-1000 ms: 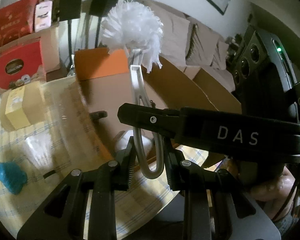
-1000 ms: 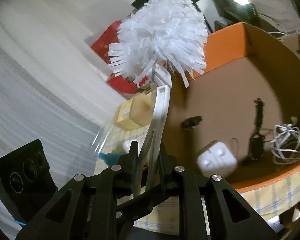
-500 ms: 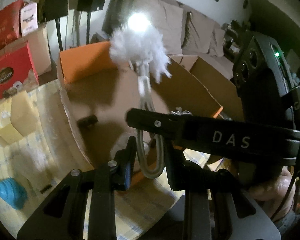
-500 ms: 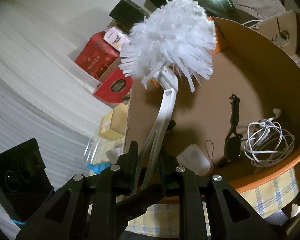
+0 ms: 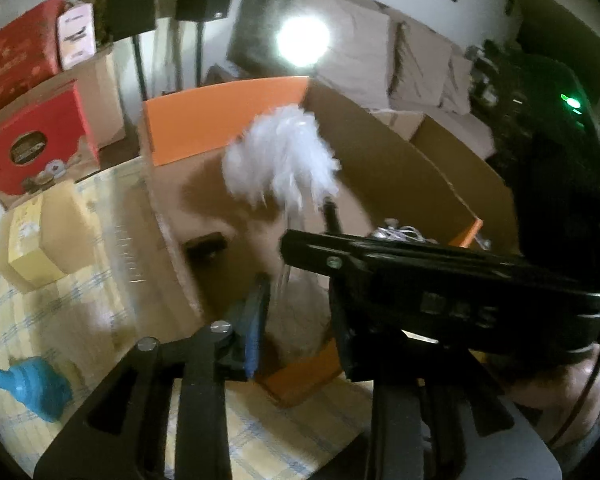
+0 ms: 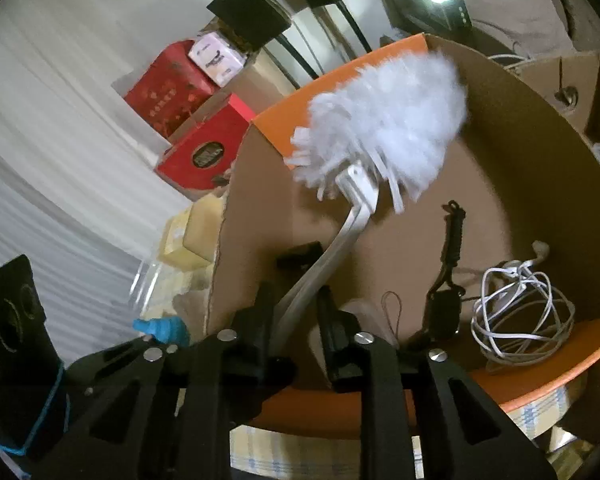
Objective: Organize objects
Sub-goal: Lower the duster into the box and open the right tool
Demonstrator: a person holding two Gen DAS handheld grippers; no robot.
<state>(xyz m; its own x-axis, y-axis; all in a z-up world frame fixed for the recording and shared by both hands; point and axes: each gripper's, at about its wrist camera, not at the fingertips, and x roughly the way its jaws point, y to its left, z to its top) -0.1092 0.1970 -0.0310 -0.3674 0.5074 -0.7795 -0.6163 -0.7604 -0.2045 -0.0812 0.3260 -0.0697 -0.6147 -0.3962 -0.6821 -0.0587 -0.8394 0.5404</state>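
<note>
Since a second ago your white brush has dropped from above the orange box to inside its brown walls, its fluffy head blurred in both views, and both sets of jaws have just been opening. In the right wrist view your right gripper stands low in the middle of the frame with its jaws spread a little; the brush's white handle runs up between them toward the upper right, and you can see a gap on its right side, so the pads no longer pinch it. In the left wrist view your left gripper sits at the bottom center, its jaws likewise a little apart with the blurred handle between them and no clear pinch. On the box floor, right of the handle in the right wrist view, lie a black strap and a coil of white cable. A blue toy rests on the checked cloth at the lower left of the left view.
</note>
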